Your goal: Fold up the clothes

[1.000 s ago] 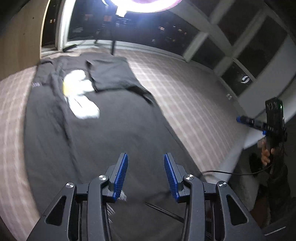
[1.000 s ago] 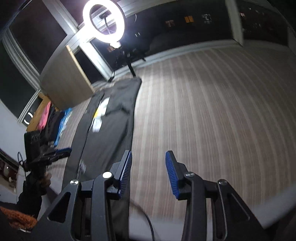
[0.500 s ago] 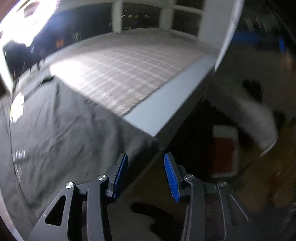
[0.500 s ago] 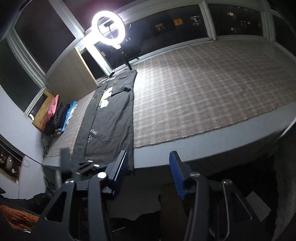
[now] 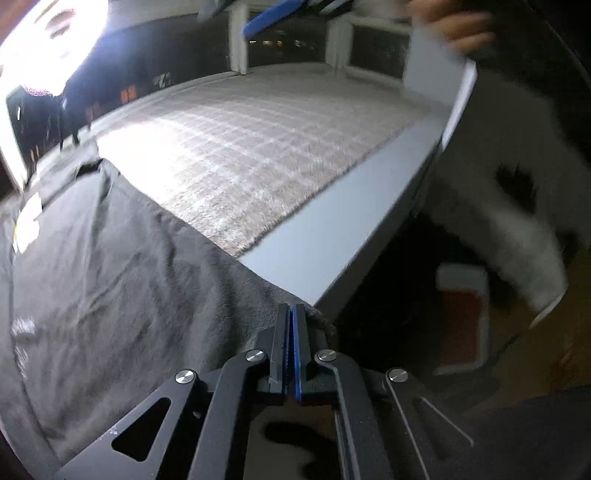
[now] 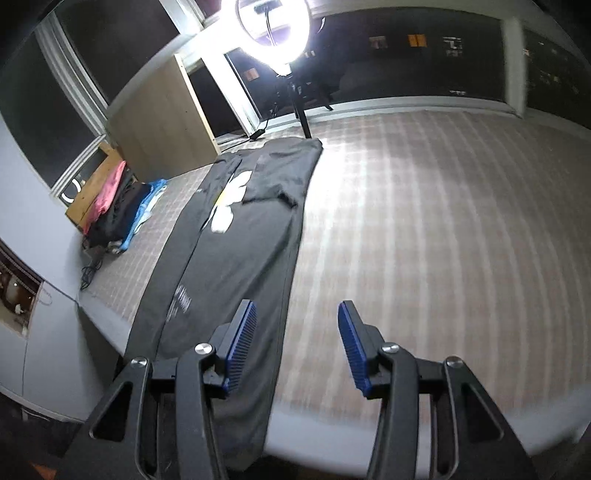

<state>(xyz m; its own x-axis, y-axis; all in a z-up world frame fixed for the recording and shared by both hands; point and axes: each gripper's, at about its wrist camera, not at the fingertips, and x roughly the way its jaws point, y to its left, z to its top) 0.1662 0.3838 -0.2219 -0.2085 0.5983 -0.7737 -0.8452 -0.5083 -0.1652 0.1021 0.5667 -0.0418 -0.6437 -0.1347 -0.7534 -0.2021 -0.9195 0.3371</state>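
Observation:
A dark grey shirt (image 5: 110, 277) with a white print (image 6: 229, 206) lies flat in a long strip on the checked rug (image 6: 424, 240) of a raised platform. Its near hem hangs over the grey front edge (image 5: 332, 240). My left gripper (image 5: 293, 314) is shut on the shirt's near right corner, right at that edge. My right gripper (image 6: 297, 328) is open above the shirt's right side (image 6: 251, 236) near the front edge, with nothing between its fingers. A blurred hand (image 5: 450, 22) shows at the top of the left wrist view.
A ring light (image 6: 273, 29) on a tripod stands behind the shirt's far end. A pile of pink, black and blue clothes (image 6: 118, 206) lies at the back left by a wooden panel (image 6: 159, 122). A red and white box (image 5: 461, 317) sits on the floor below the platform.
My left gripper swung from over the shirt to its corner at the platform's edge and shut there. My right gripper pulled back, then came forward over the shirt's right side, jaws a little wider.

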